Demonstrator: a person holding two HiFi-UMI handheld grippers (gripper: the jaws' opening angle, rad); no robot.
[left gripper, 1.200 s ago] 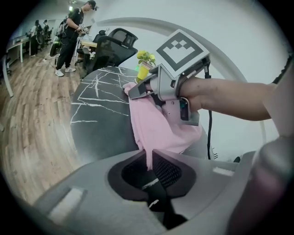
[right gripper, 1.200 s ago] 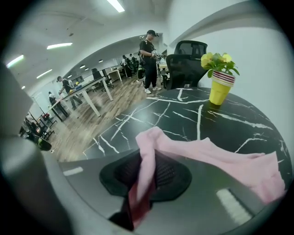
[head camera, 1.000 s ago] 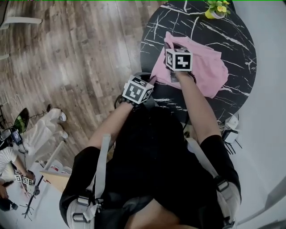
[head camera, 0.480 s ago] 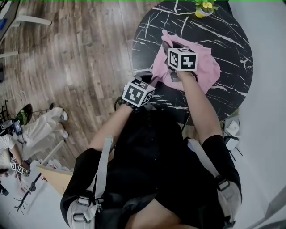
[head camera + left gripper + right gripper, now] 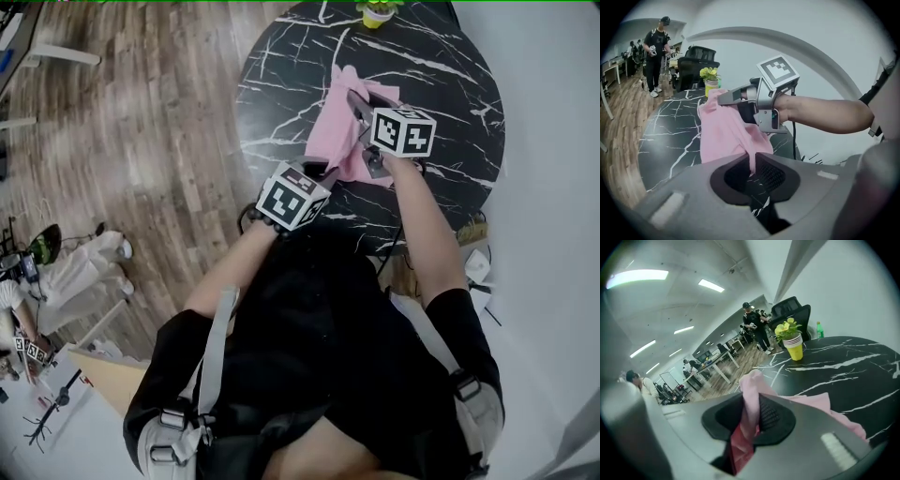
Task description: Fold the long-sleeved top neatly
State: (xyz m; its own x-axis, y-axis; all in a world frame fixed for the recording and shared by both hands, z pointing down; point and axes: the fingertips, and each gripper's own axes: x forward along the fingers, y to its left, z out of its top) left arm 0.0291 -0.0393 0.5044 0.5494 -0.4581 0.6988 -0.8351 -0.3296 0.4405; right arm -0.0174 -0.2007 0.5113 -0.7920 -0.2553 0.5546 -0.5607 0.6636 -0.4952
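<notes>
Pink top [image 5: 339, 131] hangs over the worktop [image 5: 441, 84], strung between two grips. Left gripper [image 5: 752, 169] is clamped on the near corner, right gripper [image 5: 749, 420] clamped farther out (span runs away from the person). Likely next: carry both across together.

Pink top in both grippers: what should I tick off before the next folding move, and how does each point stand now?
1. Grip of the left gripper on the pink top: ok, jaws shut on a pinch of cloth.
2. Grip of the right gripper on the top: ok, shut on cloth.
3. Cloth smooth between the two grips: not ok, it hangs bunched.
4. The flower pot apart from the cloth: ok.
5. Where the sleeves lie: cannot tell.
</notes>
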